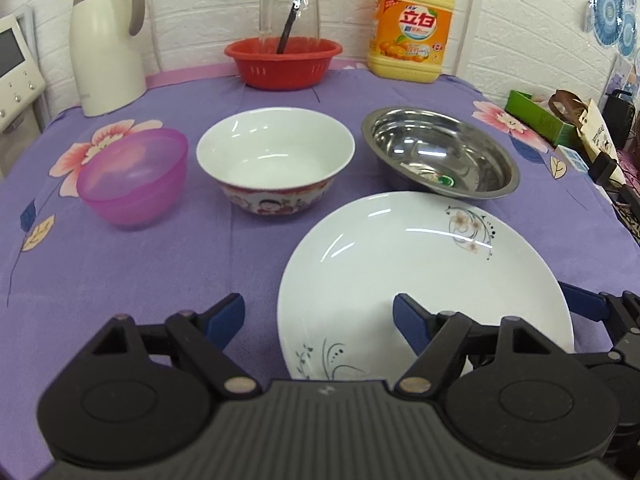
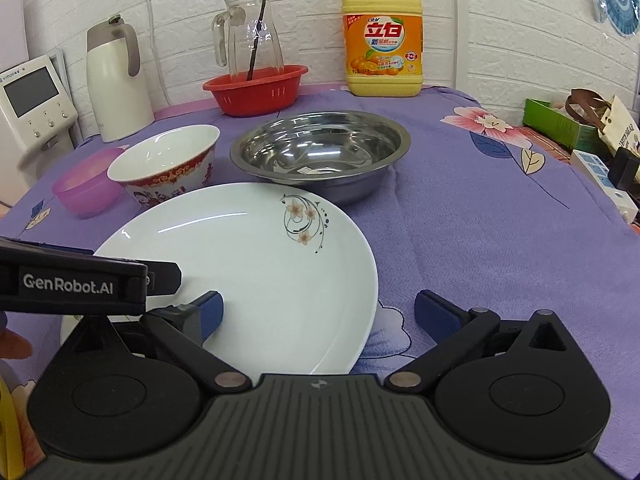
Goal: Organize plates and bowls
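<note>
while seemingly untouched, plate (image 1: 400, 264) between open jaws

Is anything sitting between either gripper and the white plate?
Nothing visible. The white plate lies bare on the purple cloth directly ahead of both grippers, whose jaws stand open at its near rim. The three bowls sit beyond the plate's far edge, not in the approach.

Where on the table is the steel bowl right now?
The steel bowl sits mid-table just behind the white plate, right of the patterned china bowl in both views, with the yellow detergent bottle behind it.
</note>
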Action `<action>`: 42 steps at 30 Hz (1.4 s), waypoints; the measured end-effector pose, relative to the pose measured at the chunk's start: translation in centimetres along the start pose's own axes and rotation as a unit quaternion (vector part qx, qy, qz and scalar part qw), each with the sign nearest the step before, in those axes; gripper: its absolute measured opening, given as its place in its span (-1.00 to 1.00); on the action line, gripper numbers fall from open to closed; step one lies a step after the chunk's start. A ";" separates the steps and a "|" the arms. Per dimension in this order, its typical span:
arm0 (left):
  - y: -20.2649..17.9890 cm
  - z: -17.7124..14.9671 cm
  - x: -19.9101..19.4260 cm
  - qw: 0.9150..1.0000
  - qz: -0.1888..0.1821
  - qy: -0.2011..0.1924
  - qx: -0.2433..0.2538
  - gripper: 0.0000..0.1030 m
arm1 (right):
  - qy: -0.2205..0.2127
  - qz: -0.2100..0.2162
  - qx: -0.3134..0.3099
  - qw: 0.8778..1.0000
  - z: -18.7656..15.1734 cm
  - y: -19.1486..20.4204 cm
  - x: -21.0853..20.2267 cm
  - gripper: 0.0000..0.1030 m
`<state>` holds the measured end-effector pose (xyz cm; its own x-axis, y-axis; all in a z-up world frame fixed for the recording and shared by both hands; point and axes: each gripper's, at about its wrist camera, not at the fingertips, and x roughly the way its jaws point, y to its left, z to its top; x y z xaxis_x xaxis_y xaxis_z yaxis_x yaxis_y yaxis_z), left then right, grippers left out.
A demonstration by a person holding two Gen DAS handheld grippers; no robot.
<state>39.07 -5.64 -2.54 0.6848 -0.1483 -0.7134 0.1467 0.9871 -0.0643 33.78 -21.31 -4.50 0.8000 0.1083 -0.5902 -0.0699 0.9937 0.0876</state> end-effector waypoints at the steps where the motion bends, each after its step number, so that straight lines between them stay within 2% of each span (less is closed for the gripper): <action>1: 0.0 0.0 0.1 1.000 -0.002 0.004 -0.005 0.48 | 0.000 0.000 -0.001 1.000 0.0 0.0 0.0 1.00; 5: 0.3 0.1 0.5 1.000 -0.005 0.016 -0.022 0.48 | 0.000 0.000 -0.001 1.000 0.0 -0.1 0.0 1.00; 11: 0.0 0.1 0.6 1.000 0.005 0.010 -0.021 0.49 | 0.000 0.000 -0.002 1.000 0.0 -0.1 0.0 1.00; 27: 0.0 0.0 0.5 1.000 -0.001 0.009 -0.017 0.48 | 0.002 0.003 -0.006 1.000 0.1 0.3 0.0 1.00; 29: -0.3 0.0 0.5 1.000 -0.013 0.010 -0.007 0.35 | 0.006 0.003 -0.012 1.000 0.2 0.7 0.1 1.00; 30: -0.5 0.1 0.4 1.000 -0.022 0.012 -0.003 0.23 | 0.009 0.003 -0.012 1.000 0.2 0.8 0.1 1.00; 34: -1.2 -0.2 0.1 1.000 -0.018 0.010 0.004 0.14 | 0.021 0.019 -0.022 0.999 0.2 1.8 -0.2 1.00; 38: -1.1 -0.6 -0.9 1.000 -0.025 0.013 0.004 0.04 | 0.028 0.017 -0.010 0.999 0.0 2.3 -1.2 1.00; 40: -1.4 -1.0 -2.2 1.000 -0.016 -0.004 0.022 0.04 | 0.019 0.021 -0.001 1.000 -0.3 2.5 -2.5 1.00; 42: -1.3 -1.1 -3.6 1.000 -0.018 -0.016 0.018 0.05 | 0.005 0.017 -0.003 1.000 -0.4 3.0 -4.2 1.00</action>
<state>35.59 -6.32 -0.66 0.7009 -0.1862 -0.6886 0.1977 0.9782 -0.0634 29.98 -18.73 -2.09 0.7917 0.1422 -0.5942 -0.1000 0.9896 0.1036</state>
